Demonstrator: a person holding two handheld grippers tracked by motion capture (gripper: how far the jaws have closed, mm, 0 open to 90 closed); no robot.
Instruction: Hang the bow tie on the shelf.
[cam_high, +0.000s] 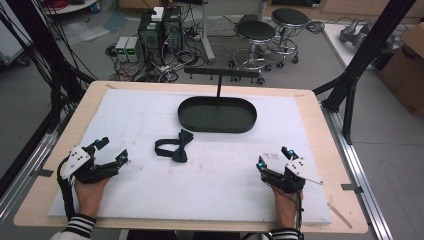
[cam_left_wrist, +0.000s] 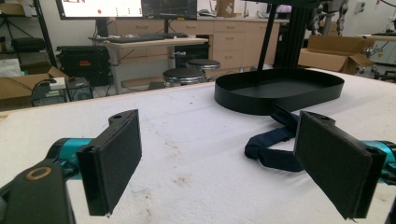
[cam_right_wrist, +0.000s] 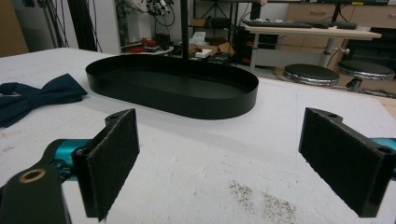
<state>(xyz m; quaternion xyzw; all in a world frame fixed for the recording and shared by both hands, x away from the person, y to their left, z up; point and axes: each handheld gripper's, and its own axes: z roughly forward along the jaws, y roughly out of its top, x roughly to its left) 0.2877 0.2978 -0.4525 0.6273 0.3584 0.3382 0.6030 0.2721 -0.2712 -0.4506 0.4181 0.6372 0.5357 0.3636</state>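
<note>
A dark navy bow tie (cam_high: 172, 146) lies flat on the white mat, just in front of the black oval tray (cam_high: 217, 125). My left gripper (cam_high: 114, 151) rests near the mat's left side, jaws wide open and empty, pointing toward the bow tie. In the left gripper view the bow tie (cam_left_wrist: 273, 147) lies a little beyond the right jaw, with the tray (cam_left_wrist: 280, 93) behind it. My right gripper (cam_high: 274, 157) rests on the mat's right side, open and empty. In the right gripper view the tray (cam_right_wrist: 173, 95) is ahead and the bow tie (cam_right_wrist: 39, 98) lies at the far left.
A black T-shaped stand (cam_high: 220, 75) rises from the tray's far side. The wooden table edge (cam_high: 190, 85) frames the white mat (cam_high: 210, 175). Stools (cam_high: 256, 35), computer boxes and cables stand on the floor beyond. A black frame post (cam_high: 360, 65) leans at the right.
</note>
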